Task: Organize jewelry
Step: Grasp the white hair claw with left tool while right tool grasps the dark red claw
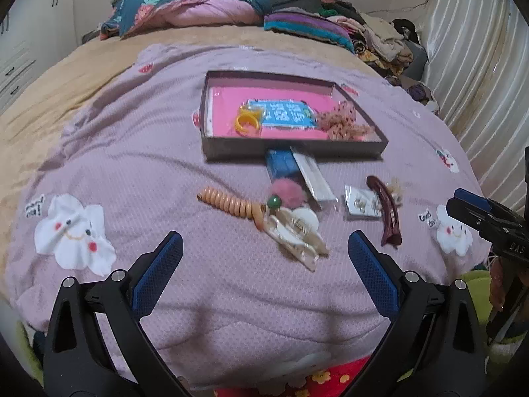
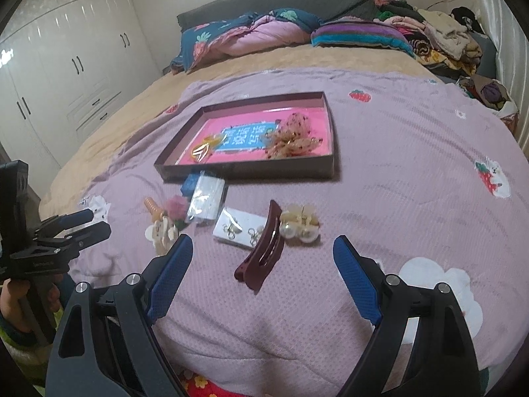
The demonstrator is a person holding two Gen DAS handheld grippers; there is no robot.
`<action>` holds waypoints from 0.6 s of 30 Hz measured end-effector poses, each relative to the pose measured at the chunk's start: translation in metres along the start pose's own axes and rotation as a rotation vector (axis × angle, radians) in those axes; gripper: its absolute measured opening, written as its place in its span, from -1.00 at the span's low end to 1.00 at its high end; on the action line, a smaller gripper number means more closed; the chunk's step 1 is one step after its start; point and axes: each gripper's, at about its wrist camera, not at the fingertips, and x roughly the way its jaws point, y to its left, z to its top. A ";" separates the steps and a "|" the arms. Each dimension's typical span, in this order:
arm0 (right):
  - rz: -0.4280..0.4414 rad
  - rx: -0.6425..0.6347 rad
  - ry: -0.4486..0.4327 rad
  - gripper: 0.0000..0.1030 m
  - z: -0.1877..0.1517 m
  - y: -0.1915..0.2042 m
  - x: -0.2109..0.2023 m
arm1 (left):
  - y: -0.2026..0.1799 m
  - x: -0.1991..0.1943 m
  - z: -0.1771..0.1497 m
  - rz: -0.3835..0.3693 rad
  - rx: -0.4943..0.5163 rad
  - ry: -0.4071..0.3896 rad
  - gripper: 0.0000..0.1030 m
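- The left gripper and the right gripper hover wide open, holding nothing.
- The dark tray lies mid-blanket; the blue label inside carries blurred, unreadable characters.
- The maroon hair clip lies nearer the blanket's front edge, between the right gripper's fingers.

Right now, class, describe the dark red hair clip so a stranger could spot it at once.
Start at the shallow box with the pink lining on the lilac blanket, then look nearer the camera. The dark red hair clip lies between a white earring card and a pearl clip. It alone is long, curved, slotted and maroon.
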 end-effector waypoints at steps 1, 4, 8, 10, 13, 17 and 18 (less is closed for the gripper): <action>0.002 -0.005 0.008 0.65 -0.001 0.001 0.002 | 0.000 0.001 -0.002 -0.007 0.000 0.005 0.82; 0.022 -0.007 0.044 0.50 -0.005 0.002 0.013 | 0.001 0.006 -0.009 -0.027 -0.004 0.027 0.82; 0.038 0.001 0.090 0.34 -0.011 0.002 0.028 | -0.001 0.016 -0.016 -0.066 -0.014 0.058 0.82; 0.036 0.008 0.117 0.23 -0.013 0.001 0.038 | -0.002 0.022 -0.019 -0.078 -0.018 0.074 0.82; 0.038 0.017 0.146 0.12 -0.015 -0.001 0.052 | -0.006 0.031 -0.022 -0.103 -0.021 0.090 0.82; 0.036 0.036 0.181 -0.01 -0.015 -0.005 0.070 | -0.008 0.045 -0.024 -0.130 -0.044 0.119 0.81; 0.037 0.039 0.187 -0.03 -0.015 -0.005 0.074 | -0.008 0.047 -0.023 -0.133 -0.047 0.123 0.82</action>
